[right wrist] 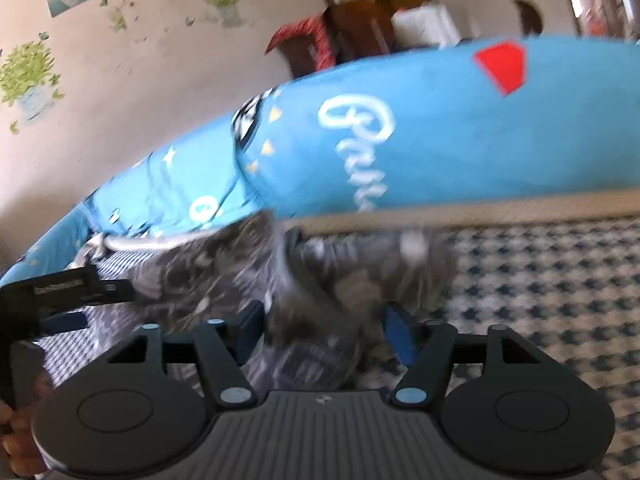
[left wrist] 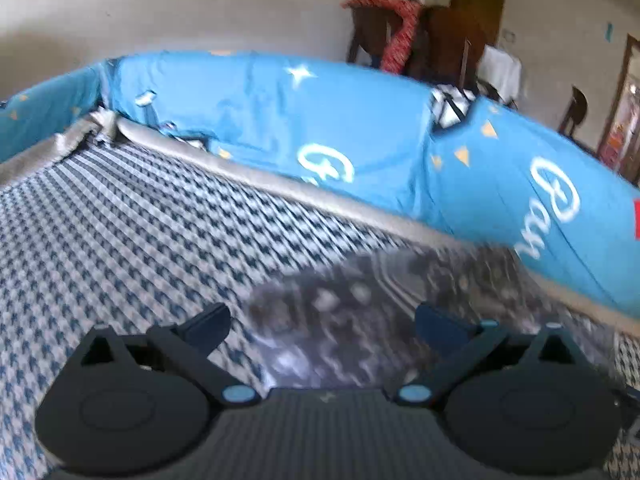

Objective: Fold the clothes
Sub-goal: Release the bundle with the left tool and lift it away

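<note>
A grey patterned garment (left wrist: 360,312) lies on the blue-and-white houndstooth sheet (left wrist: 140,240). My left gripper (left wrist: 324,326) hovers over the garment's near edge, open, with the cloth lying below the wide gap between its fingers. In the right wrist view the same garment (right wrist: 216,272) is bunched and blurred. My right gripper (right wrist: 322,330) has its fingers partly closed on a thick fold of it, and the cloth fills the gap. The left gripper's black body (right wrist: 68,292) shows at the left edge, with a hand (right wrist: 16,440) below it.
A padded bright-blue bumper (left wrist: 280,120) with white lettering runs along the far edge of the sheet (right wrist: 540,280) and is also seen as bumper (right wrist: 440,140). Behind it stand dark wooden chairs, one draped with a red cloth (left wrist: 400,28). A wall with plant stickers (right wrist: 28,68) lies beyond.
</note>
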Tool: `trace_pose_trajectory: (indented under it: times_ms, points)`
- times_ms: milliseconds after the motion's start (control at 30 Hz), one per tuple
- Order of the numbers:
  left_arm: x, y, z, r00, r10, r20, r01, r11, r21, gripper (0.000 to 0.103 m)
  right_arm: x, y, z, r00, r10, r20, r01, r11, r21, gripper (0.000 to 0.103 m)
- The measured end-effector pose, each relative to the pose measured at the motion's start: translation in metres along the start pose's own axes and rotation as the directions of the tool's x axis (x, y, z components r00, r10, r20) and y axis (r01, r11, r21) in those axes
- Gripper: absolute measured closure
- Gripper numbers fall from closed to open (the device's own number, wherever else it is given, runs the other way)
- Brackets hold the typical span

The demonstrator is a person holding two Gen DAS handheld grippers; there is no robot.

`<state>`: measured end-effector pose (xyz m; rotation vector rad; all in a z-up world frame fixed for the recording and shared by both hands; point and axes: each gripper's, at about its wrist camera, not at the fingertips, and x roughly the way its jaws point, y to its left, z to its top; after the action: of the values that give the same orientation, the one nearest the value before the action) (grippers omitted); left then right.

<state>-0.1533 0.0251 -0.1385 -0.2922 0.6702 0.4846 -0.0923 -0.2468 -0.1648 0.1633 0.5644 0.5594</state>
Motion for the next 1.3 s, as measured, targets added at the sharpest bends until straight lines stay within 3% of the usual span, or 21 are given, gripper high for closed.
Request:
trace_pose_trajectory:
  times_ms: [133,200,300,467,900,1133,1300]
  points:
    - [0.002,0.016,0.009,0.999,0.039,0.003,-0.039,0.998,-0.047,0.001,-0.019,-0.001,0.007,0.996,-0.044,0.076,0.047,0.998,-0.048,0.038]
    - [0.003,0.021,0.010,0.999,0.038,-0.014,-0.039,0.997,-0.068,0.001,-0.024,0.002,0.008,0.996,-0.010,0.087,0.015,0.998,-0.053,0.052]
    - [0.002,0.024,0.009,0.999,0.020,-0.031,-0.022,0.996,-0.085,0.001,-0.027,0.014,0.005,0.996,0.046,0.079,-0.038,0.995,-0.091,0.059]
    - [0.001,0.017,0.004,0.997,0.072,-0.001,-0.072,0.997,-0.030,0.001,-0.030,0.036,-0.005,0.991,0.127,0.050,-0.116,0.978,-0.173,0.060]
    - [0.039,0.010,-0.004,0.984,0.176,0.038,-0.176,0.984,0.013,0.000,0.000,0.034,-0.025,0.998,0.056,0.028,-0.048,0.970,-0.237,0.060]
    - [0.053,0.001,-0.005,0.978,0.195,0.067,-0.198,0.979,0.038,0.000,0.014,0.027,-0.030,0.999,0.043,0.001,-0.041,0.976,-0.212,0.060]
    - [0.069,0.003,-0.003,0.980,0.191,0.048,-0.191,0.981,0.012,0.000,0.017,0.027,-0.031,0.999,0.044,0.002,-0.042,0.976,-0.214,0.060]
